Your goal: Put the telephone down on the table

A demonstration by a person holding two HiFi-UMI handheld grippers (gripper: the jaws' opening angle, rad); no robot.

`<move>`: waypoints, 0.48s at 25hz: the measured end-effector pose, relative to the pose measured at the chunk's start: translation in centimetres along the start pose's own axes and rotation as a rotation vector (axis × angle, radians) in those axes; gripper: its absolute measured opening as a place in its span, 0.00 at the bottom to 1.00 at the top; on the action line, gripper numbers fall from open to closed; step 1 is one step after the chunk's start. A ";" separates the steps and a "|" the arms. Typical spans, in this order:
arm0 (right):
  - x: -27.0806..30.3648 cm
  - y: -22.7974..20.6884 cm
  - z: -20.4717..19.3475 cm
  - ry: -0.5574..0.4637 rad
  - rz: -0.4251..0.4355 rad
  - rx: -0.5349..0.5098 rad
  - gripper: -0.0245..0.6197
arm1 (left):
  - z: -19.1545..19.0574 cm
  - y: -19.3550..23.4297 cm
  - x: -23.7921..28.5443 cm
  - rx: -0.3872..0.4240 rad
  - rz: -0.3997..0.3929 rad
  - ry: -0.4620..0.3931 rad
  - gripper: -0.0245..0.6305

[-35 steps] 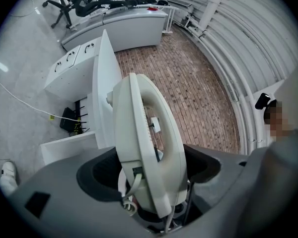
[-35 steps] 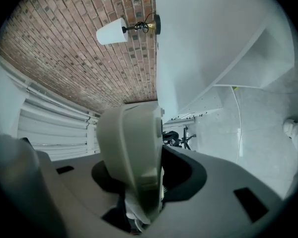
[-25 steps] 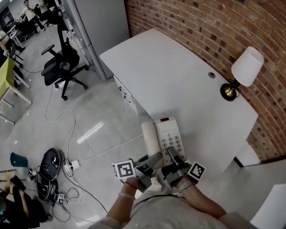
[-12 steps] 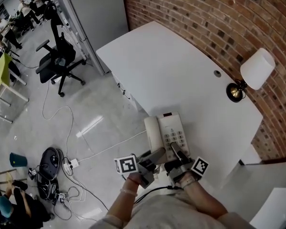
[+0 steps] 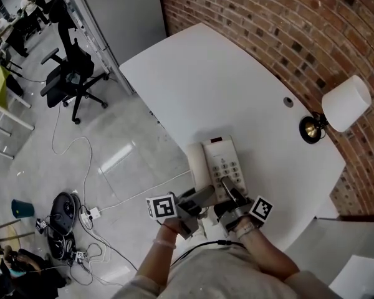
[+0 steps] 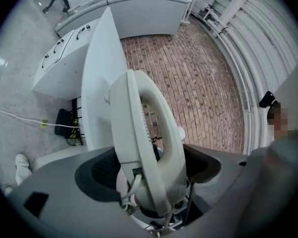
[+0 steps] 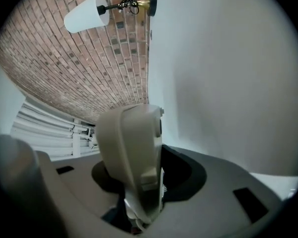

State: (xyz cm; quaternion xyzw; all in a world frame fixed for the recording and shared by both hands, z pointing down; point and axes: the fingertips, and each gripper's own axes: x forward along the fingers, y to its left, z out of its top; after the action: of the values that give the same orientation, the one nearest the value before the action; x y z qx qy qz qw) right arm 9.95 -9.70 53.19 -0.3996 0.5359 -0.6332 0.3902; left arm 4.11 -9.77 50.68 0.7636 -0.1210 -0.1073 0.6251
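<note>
— Jaws first: how do they stand?

— The left gripper (image 6: 151, 177) is clamped on the handset (image 6: 144, 133), which stands on edge between its jaws, with the thin cord (image 6: 130, 195) trailing out below. The right gripper (image 7: 139, 182) stands wide but is not empty: its jaws press on the side of the telephone (image 5: 221, 167). So two separate grips carry one thing.

— And where is it?

— At the near edge of the white table (image 5: 199, 86), keypad up, with the handset on the side towards the floor (image 5: 112, 161). From the head view I cannot tell whether its underside touches the top.

— What worries you?

— Mostly the split hold. The left side has only the handset, and I judge that it merely sits in its cradle. If the two hands drift apart or one dips, the handset could lift out. The body would then hang from the right jaws alone and might twist free.

— And the spot itself?

— It's too close to the edge. The handset side looks level with the rim or just past it. If the telephone is let go here, it could tip off towards the floor. It needs to go further in before either grip opens.

— Anything else?

— The cord. It runs right by the left jaws, so it could catch as they open and drag the handset off. The lamp (image 5: 344, 104) and the brick wall (image 5: 268, 23) are well apart from all this and pose no risk.
</note>
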 end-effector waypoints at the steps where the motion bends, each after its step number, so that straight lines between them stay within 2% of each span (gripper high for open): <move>1: 0.5 0.0 0.5 0.002 -0.002 0.005 0.30 | 0.4 0.2 0.4 -0.002 0.004 0.001 0.61; 4: 2.0 0.2 1.8 -0.004 0.000 0.021 0.30 | 2.1 0.4 1.7 0.024 -0.003 0.000 0.61; 9: 4.5 0.4 3.6 -0.001 0.009 0.025 0.30 | 4.4 1.1 2.8 -0.015 -0.014 -0.046 0.64; 12: 6.2 0.4 4.1 0.025 0.007 0.028 0.30 | 5.5 1.2 3.3 0.013 -0.037 -0.038 0.67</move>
State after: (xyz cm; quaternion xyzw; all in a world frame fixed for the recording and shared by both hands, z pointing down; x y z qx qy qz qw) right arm 11.46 -16.95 53.79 -0.3841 0.5332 -0.6443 0.3913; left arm 5.42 -16.16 50.73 0.7675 -0.1193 -0.1328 0.6157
